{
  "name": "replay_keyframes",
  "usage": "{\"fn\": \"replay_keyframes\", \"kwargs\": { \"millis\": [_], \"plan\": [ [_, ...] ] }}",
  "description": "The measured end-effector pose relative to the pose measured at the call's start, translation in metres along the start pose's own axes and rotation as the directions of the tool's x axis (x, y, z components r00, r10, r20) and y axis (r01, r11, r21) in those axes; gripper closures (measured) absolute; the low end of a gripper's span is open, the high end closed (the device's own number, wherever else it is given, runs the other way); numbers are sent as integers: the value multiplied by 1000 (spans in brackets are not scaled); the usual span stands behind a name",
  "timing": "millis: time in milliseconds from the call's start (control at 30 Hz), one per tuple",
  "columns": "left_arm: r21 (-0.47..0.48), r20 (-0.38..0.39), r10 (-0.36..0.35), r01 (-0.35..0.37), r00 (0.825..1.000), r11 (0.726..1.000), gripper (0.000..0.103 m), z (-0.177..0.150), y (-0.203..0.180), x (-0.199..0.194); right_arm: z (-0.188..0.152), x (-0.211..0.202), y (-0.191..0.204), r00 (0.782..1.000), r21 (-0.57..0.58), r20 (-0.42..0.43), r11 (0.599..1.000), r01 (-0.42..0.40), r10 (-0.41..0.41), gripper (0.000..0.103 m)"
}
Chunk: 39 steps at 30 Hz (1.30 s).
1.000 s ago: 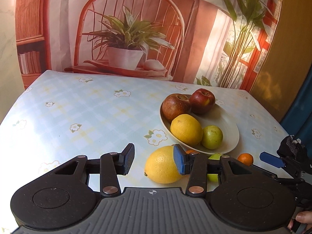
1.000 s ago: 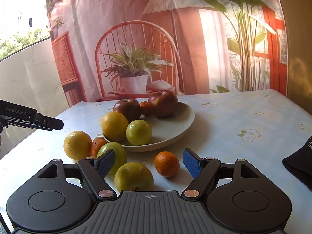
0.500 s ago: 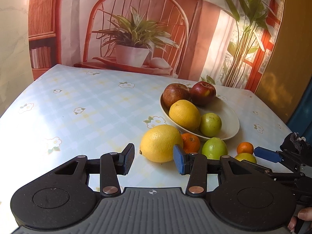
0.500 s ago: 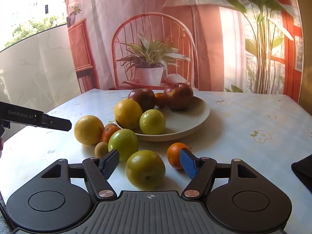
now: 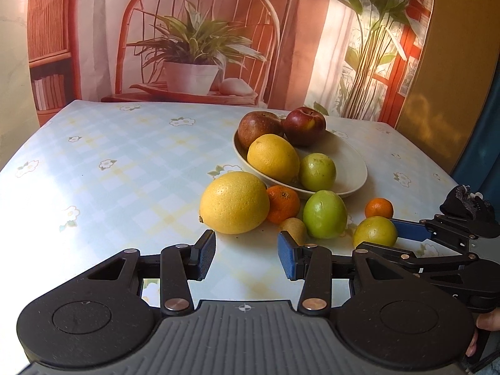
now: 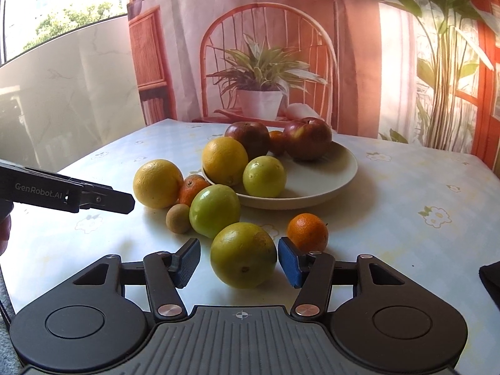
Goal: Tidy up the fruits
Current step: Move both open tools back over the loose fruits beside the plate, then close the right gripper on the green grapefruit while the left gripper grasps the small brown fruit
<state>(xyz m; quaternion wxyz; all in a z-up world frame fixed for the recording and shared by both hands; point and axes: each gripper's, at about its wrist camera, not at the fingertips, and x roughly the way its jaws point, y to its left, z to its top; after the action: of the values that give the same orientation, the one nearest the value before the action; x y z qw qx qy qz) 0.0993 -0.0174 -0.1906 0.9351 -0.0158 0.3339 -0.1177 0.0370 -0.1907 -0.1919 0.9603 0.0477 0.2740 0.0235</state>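
A cream plate [image 5: 350, 162] [image 6: 337, 168] holds two red apples [image 5: 304, 125], a yellow orange [image 5: 272, 157] and a green fruit [image 5: 317, 172]. Loose on the table lie a big yellow citrus [image 5: 234, 202] [image 6: 157, 182], a mandarin [image 5: 282, 203], a small brown fruit [image 6: 178, 217], a green apple [image 6: 215, 211], a yellow-green fruit [image 6: 243, 254] and a second mandarin [image 6: 307, 232]. My left gripper [image 5: 247, 254] is open, just short of the yellow citrus. My right gripper [image 6: 239, 262] is open, its jaws either side of the yellow-green fruit without touching it.
The table [image 5: 109, 168] has a pale checked flowered cloth. A printed backdrop with a chair and potted plant [image 5: 193, 59] hangs behind it. A dark cloth [image 6: 490, 281] lies at the right edge. The left gripper's arm [image 6: 72, 193] reaches in from the left.
My left gripper drew back from the yellow citrus, which now lies in front of its jaws. My right gripper moved left and forward, from the mandarin to around the yellow-green fruit.
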Motion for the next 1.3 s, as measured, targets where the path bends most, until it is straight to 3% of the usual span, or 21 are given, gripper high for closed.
{"fn": "replay_keyframes", "kwargs": {
  "millis": [233,700,1000,1100,1300],
  "plan": [
    [7,4,-8,8,1000,1000,57,0,-2,-1,2,2,-14,1000,67,-19,997,-23,24,56],
    [22,-2,-56,56,998,998,59,-3,-6,-2,3,2,-14,998,66,-32,997,-49,51,60],
    [109,-29,-86,89,996,990,61,-3,-19,6,2,-1,-19,998,96,-10,993,-61,62,60],
    [88,-60,-119,124,991,988,71,2,-18,15,2,-3,-23,998,114,-2,991,-67,68,60],
    [96,-70,-117,124,991,988,72,11,-22,27,1,-4,-24,997,117,2,990,-76,77,60]
  ]
}}
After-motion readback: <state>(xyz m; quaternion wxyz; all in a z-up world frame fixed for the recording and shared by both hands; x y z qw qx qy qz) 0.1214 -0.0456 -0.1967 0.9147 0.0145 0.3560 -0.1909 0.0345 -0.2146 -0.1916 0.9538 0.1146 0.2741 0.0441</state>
